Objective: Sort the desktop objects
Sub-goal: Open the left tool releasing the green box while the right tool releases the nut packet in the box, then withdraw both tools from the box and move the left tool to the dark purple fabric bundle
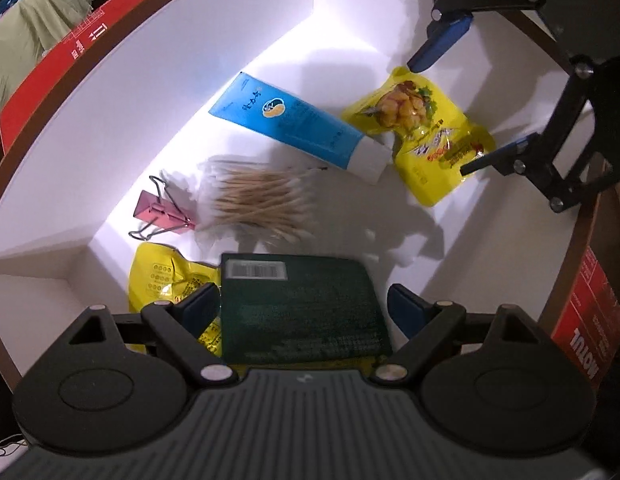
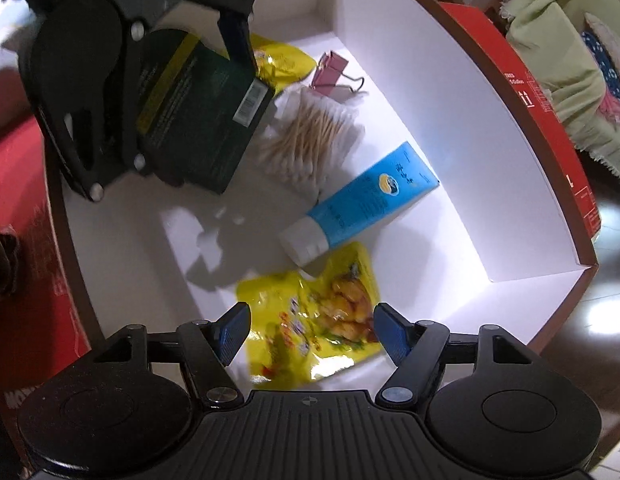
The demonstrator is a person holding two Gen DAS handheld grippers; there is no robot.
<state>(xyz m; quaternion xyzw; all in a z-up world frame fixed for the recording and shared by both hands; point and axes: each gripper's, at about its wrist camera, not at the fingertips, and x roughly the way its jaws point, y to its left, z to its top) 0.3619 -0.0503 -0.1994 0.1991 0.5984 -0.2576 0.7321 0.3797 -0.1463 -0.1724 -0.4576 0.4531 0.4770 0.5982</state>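
Inside a white-lined box (image 1: 270,32) with red outer walls, the left tool (image 1: 302,308) hovers with its blue fingers spread apart on either side of a dark green packet (image 1: 302,312); whether they press on it cannot be told. That packet lies over a yellow pouch (image 1: 166,280) at 7 o'clock in the left wrist view. A pink binder clip (image 1: 162,214) sits at 9 o'clock, touching a bag of cotton swabs (image 1: 254,200) near the centre. A blue tube (image 1: 294,124) lies just beyond, its white cap touching a yellow snack pouch (image 2: 313,320). The right tool (image 2: 310,332) hangs over this pouch, fingers wide apart, holding nothing.
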